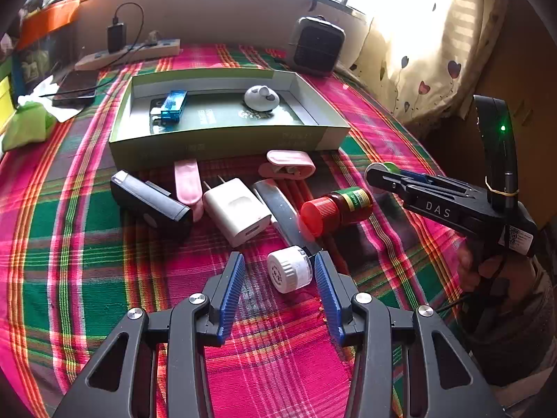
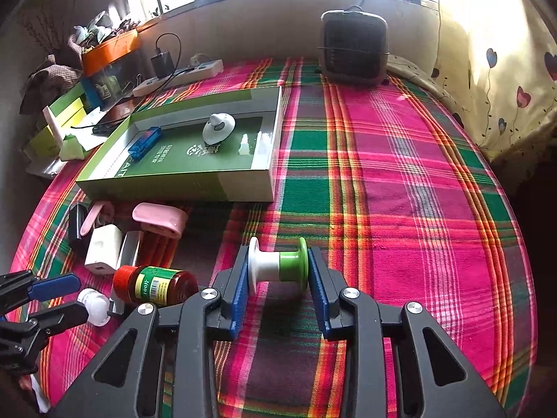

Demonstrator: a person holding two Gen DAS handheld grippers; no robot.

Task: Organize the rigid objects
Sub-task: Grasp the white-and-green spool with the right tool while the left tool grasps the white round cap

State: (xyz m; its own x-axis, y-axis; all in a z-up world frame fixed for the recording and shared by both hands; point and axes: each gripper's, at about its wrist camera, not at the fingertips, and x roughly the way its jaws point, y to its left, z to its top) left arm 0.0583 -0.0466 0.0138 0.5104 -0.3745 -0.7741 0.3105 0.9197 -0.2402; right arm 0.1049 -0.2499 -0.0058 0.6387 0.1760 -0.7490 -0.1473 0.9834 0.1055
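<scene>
Right wrist view has the green box (image 2: 181, 188) as the big landmark, lying open-topped on the plaid-covered surface (image 2: 400, 181) with a blue stick and a white round thing already inside.

The black case (image 1: 149, 205), in front of the box's left end, looks hard and boxy, long axis slanting toward the near right; best pinched across its narrow width.

The white charger (image 1: 236, 210), also in front of the box, is stiff and light, prongs pointing back at the box.

The red-capped bottle (image 2: 156, 284) lies on its side nearer than the box, cap pointing left; it could roll, probably slick.

The spool (image 2: 278, 264), white and green, sits out past the box's near right corner, axis level across the view. The right gripper (image 2: 278, 278) is pinching it flange to flange, a good hold.

The white cap (image 1: 290, 270) sits between the left gripper's (image 1: 278, 278) spread jaws, apparently just touching the right pad but not pinched.
</scene>
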